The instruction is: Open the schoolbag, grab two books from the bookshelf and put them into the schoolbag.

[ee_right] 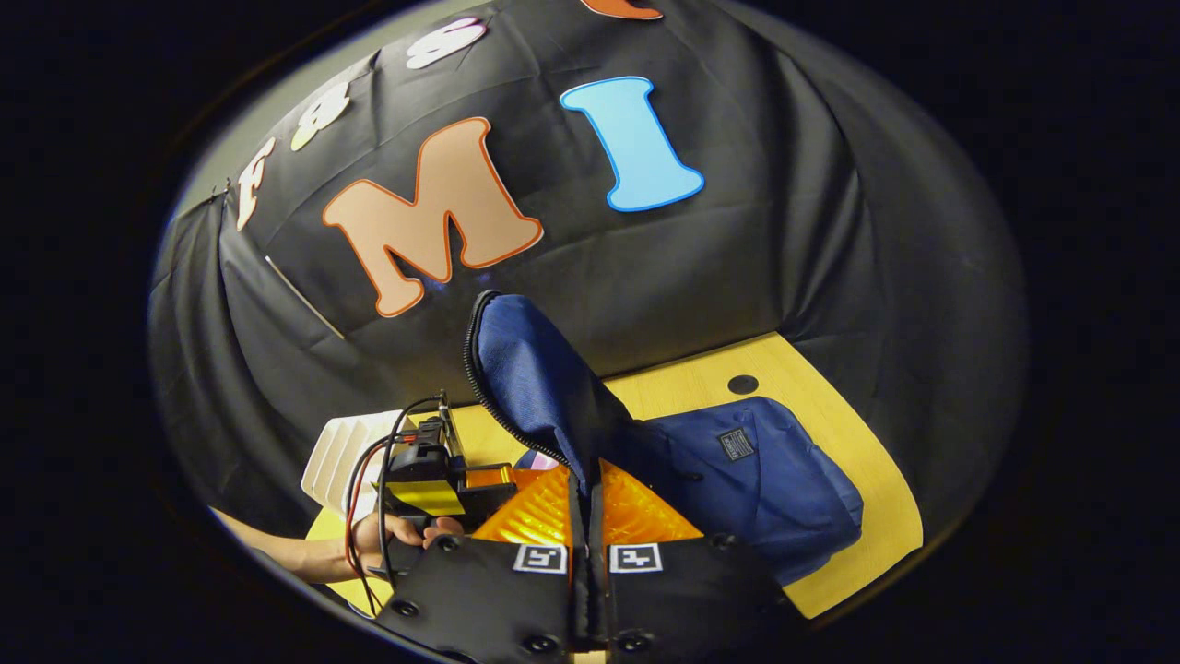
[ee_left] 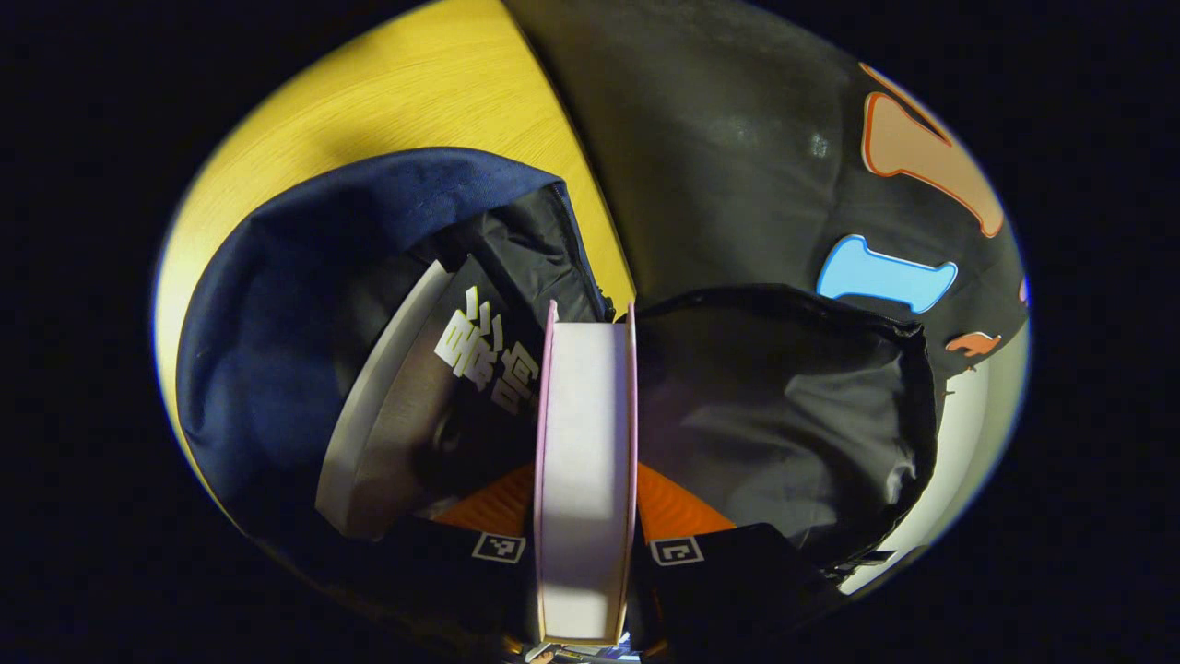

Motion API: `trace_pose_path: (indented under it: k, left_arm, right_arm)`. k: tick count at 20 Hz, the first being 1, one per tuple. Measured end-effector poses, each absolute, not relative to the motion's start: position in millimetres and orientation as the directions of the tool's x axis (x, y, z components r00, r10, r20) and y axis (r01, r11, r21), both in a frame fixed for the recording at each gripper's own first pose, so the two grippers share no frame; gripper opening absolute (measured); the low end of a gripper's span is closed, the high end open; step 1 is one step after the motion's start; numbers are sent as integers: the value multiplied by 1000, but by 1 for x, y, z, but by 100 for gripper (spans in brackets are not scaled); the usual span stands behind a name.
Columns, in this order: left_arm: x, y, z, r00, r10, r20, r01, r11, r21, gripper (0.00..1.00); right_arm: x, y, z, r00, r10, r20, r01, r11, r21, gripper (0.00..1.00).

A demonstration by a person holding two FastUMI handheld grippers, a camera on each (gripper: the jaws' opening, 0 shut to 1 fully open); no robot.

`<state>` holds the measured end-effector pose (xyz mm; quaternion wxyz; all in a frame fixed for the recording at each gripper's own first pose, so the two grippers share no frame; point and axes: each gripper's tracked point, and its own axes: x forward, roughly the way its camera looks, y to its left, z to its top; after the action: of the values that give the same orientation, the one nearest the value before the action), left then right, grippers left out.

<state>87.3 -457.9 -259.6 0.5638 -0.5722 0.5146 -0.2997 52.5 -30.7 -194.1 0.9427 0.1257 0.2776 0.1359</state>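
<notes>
Left hand-held gripper (ee_left: 586,516): fingers pinching a pink-covered book (ee_left: 587,443) by its covers, page edge facing the camera, held upright over the open mouth of the schoolbag (ee_left: 277,332).

Second book (ee_left: 415,406): dark cover with white lettering, pale page edge, tilted inside the bag's dark lining, just left of the held book.

Schoolbag: navy fabric, lying on the yellow wooden table (ee_left: 415,101); black lining visible on both sides of the opening.

Right hand-held gripper (ee_right: 586,516): fingers pressed together on the raised navy flap (ee_right: 535,369) of the schoolbag (ee_right: 765,480), holding it up; zip teeth run along the flap's edge.

In the right gripper view, the left hand-held gripper (ee_right: 424,470) sits to the left with a person's hand (ee_right: 406,535) gripping it, red and black cables looping off.

White slotted bookshelf (ee_right: 346,452): behind that hand, on the table (ee_right: 830,415).

Black cloth wall (ee_right: 784,231): behind the table.
</notes>
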Motion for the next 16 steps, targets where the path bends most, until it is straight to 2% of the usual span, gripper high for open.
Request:
trace_pose_path:
  k: [4, 6, 8, 10, 11, 12, 14, 16]
  left_arm:
    - [88, -460, -262, 286, -923, -257, -282, 176, -943, 36]
    - [87, -456, -278, 270, -898, -346, -290, 267, -919, 40]
    - [85, -448, -289, 293, -868, -400, -263, 329, -907, 70]
    - [90, -443, -285, 319, -850, -419, -246, 353, -903, 78]
    - [90, -444, -286, 318, -840, -440, -216, 387, -896, 69]
    - [88, -443, -288, 314, -826, -468, -173, 435, -884, 83]
    - [89, -433, -293, 326, -778, -537, -73, 546, -835, 87]
    - [96, -416, -295, 365, -712, -600, 6, 646, -763, 87]
  right_arm:
    - [52, -33, -195, 813, 326, -483, -178, 928, 326, 3]
    - [51, -34, -198, 810, 326, -487, -178, 929, 325, 5]
    - [49, -35, -201, 809, 328, -488, -177, 927, 331, 3]
    - [47, -36, -202, 809, 331, -486, -175, 925, 338, 2]
    - [46, -38, -203, 808, 330, -487, -174, 925, 339, 4]
    - [46, -39, -204, 809, 330, -487, -171, 924, 343, 3]
    - [45, -40, -203, 813, 326, -483, -164, 923, 347, 3]
    - [44, -39, -203, 813, 325, -483, -166, 925, 343, 3]
